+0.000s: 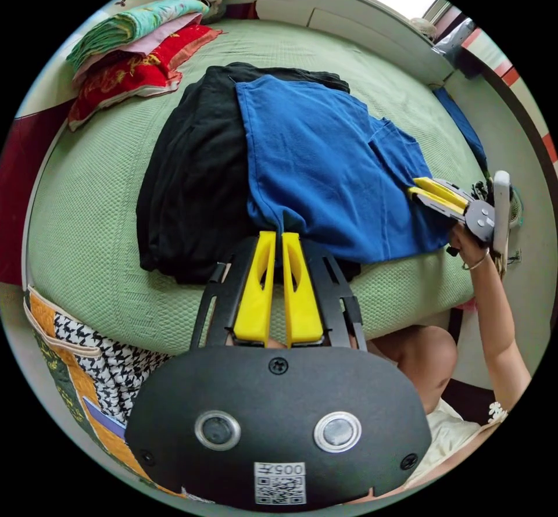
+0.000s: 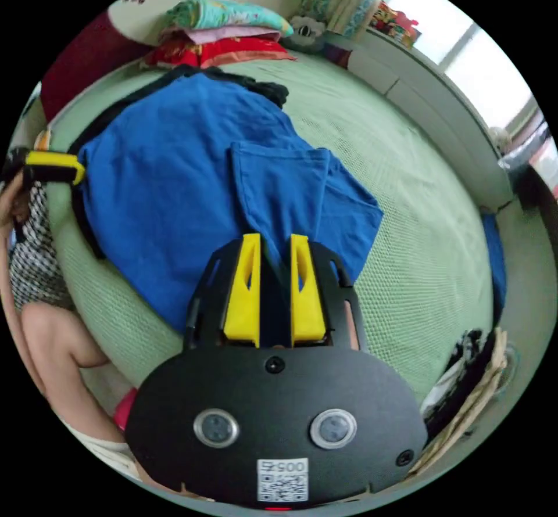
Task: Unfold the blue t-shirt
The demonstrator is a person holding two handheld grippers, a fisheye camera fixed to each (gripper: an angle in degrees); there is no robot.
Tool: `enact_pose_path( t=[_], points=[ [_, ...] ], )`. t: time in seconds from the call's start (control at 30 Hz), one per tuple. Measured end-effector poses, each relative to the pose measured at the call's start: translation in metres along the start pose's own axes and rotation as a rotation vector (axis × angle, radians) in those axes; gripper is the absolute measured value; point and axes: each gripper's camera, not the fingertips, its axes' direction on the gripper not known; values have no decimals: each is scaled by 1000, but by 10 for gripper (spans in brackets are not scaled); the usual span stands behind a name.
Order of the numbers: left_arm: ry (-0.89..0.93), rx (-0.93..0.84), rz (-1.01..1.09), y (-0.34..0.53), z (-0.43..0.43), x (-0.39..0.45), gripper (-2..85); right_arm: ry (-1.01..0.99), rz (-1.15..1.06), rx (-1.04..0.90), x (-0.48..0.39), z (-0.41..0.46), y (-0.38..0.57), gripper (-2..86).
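Left gripper view: the blue t-shirt [image 1: 325, 162] is seen spread on the bed [image 1: 87, 203], partly over a black garment [image 1: 192, 180]. Its near hem is pinched by the nearly closed left hand-held gripper [image 1: 278, 238]; the right hand-held gripper [image 2: 274, 244] is clamped on a folded-over layer. Soft, light cloth is judged best taken at edges.

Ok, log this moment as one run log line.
step: unfolding | left gripper: shut on blue t-shirt hem | right gripper: shut on t-shirt edge | shirt: partly folded, over black garment on bed
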Motion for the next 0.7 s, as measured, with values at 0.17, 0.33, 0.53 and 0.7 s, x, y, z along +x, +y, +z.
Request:
enact_pose_path(
  t=[0.17, 0.33, 0.53, 0.7],
  points=[
    [7, -2, 2, -2, 3, 9, 34, -178, 518, 138, 103, -20, 30, 0],
    [23, 4, 0, 0, 6, 18, 33, -360, 765, 95, 172, 4, 74, 74],
    [20, 7, -5, 3, 9, 32, 30, -433, 552, -19, 148, 21, 78, 152],
    [13, 8, -11, 6, 12, 44, 29, -269, 400, -62, 104, 12, 78, 138]
  ],
)
